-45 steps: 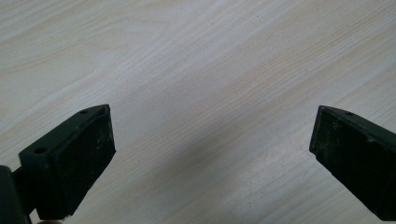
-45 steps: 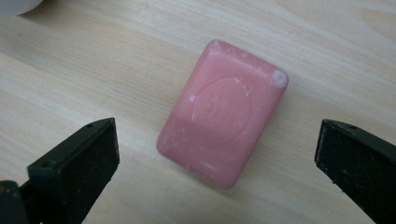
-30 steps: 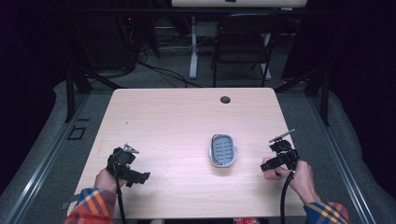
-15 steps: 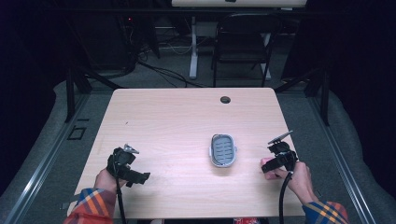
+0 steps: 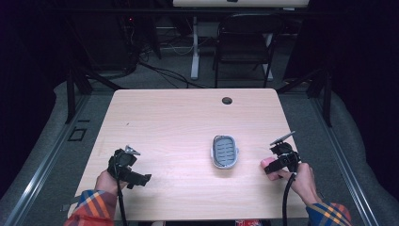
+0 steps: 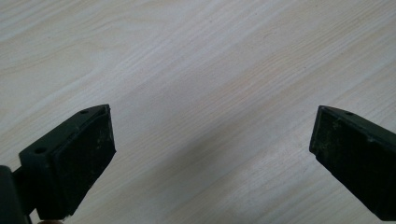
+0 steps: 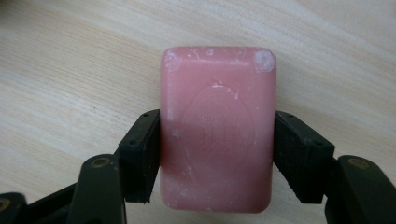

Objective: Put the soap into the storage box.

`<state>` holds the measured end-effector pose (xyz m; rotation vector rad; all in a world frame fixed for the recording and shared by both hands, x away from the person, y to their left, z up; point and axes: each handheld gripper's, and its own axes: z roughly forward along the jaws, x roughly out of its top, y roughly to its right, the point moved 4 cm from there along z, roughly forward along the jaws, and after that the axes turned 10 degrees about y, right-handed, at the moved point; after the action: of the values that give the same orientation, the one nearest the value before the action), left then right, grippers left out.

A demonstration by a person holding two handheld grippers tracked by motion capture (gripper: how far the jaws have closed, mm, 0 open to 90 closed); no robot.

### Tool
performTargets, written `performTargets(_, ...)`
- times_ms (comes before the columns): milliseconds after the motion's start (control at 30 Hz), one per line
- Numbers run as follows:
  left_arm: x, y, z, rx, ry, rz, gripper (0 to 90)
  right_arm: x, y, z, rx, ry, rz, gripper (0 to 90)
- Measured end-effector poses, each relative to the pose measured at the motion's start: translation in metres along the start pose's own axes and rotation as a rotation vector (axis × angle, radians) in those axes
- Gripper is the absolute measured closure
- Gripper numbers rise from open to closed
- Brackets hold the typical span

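Two black pads of the right gripper (image 7: pixel 215 154) are seen pressed against the long sides of a pink rectangular bar of soap (image 7: pixel 217 128), which lies flat on the pale wood-grain table (image 7: pixel 70 70) near its right front corner. The jaws have just been closing, and the bar now sits squarely between them. As a judgement, the step in hand is securing this grip for a lift. It would be done well if the pads were kept centred on the bar's length, as they nearly are, and the squeeze held firm but not crushing, since soap may be slippery and could slide out if lifted at a tilt. A straight, level rise is advised.

Further off, in the high view, a grey oval slotted soap dish (image 5: pixel 224 151) is seen just left of the right gripper (image 5: pixel 275 164), apart from it; that is judged the likely destination. The left gripper (image 5: pixel 139 178) rests near the table's left front, its jaws spread wide over bare wood with nothing between them.

The embossed oval on the bar and the exact pad contact are given by the right gripper view; the dish and the spacing of both hands are given by the high view.
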<state>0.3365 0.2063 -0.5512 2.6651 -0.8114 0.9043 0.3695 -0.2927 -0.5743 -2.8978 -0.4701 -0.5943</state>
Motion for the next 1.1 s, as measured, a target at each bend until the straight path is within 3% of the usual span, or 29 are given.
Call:
performTargets(367,0.000,0.000,0.001,-0.003,-0.003,0.002,0.2,0.001,0.001,-0.005,0.029,-0.008,-0.027,37.0)
performTargets(567,0.000,0.000,0.001,-0.003,-0.004,0.002,0.2,0.001,0.002,-0.007,0.013,-0.026,-0.062,37.1)
performTargets(1100,0.000,0.001,0.001,-0.006,-0.002,0.004,0.2,0.008,0.002,-0.012,0.021,-0.022,-0.089,37.1)
